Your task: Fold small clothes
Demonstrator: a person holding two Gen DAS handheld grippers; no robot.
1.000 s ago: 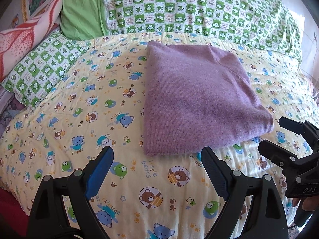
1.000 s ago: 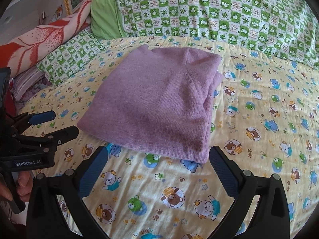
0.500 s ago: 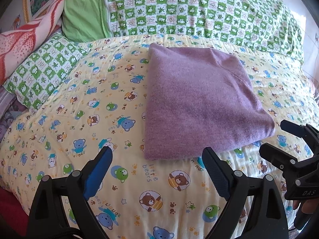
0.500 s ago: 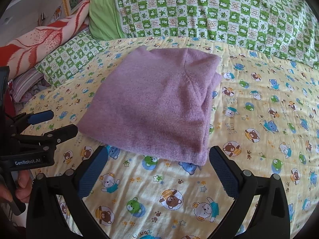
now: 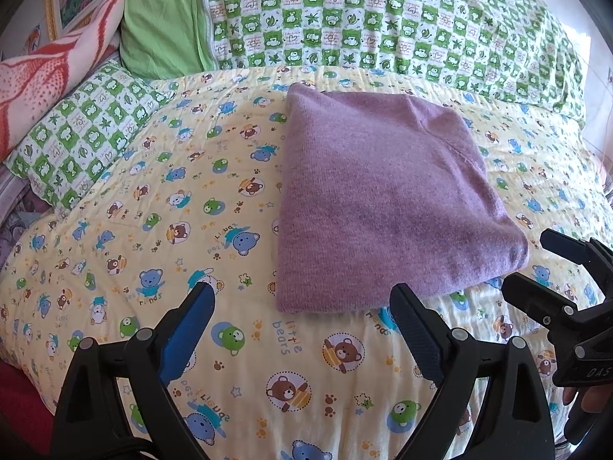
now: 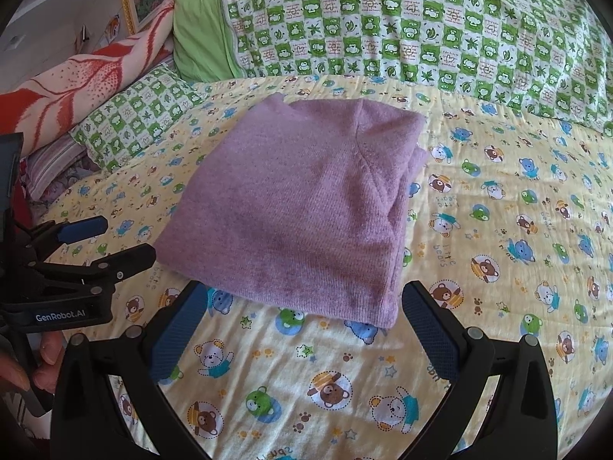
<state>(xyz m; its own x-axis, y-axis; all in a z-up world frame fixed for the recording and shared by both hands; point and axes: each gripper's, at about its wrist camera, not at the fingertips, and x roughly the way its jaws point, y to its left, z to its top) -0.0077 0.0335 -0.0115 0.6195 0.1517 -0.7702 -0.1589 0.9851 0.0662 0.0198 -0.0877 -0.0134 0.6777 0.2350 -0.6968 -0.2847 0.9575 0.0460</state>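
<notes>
A purple knitted garment [image 5: 383, 207] lies folded into a thick square on the yellow bear-print quilt [image 5: 153, 230]. In the right wrist view the same garment [image 6: 306, 211] shows its layered folded edges on the right side. My left gripper [image 5: 302, 306] hovers open just short of the garment's near edge, holding nothing. My right gripper [image 6: 302, 306] is open too, close to the near edge, with nothing between its fingers. Each view catches the other gripper at its side: the right one [image 5: 536, 268] and the left one [image 6: 111, 241].
A green checked pillow [image 5: 383, 19] and a plain green pillow [image 5: 161, 27] lie at the head of the bed. A smaller checked pillow [image 5: 76, 142] and a red-and-white blanket [image 5: 46, 76] sit at the left. A person's fingers [image 6: 42, 360] hold the left gripper's handle.
Both grippers have drifted back slightly from the garment and stayed open. The folded garment has not moved.
</notes>
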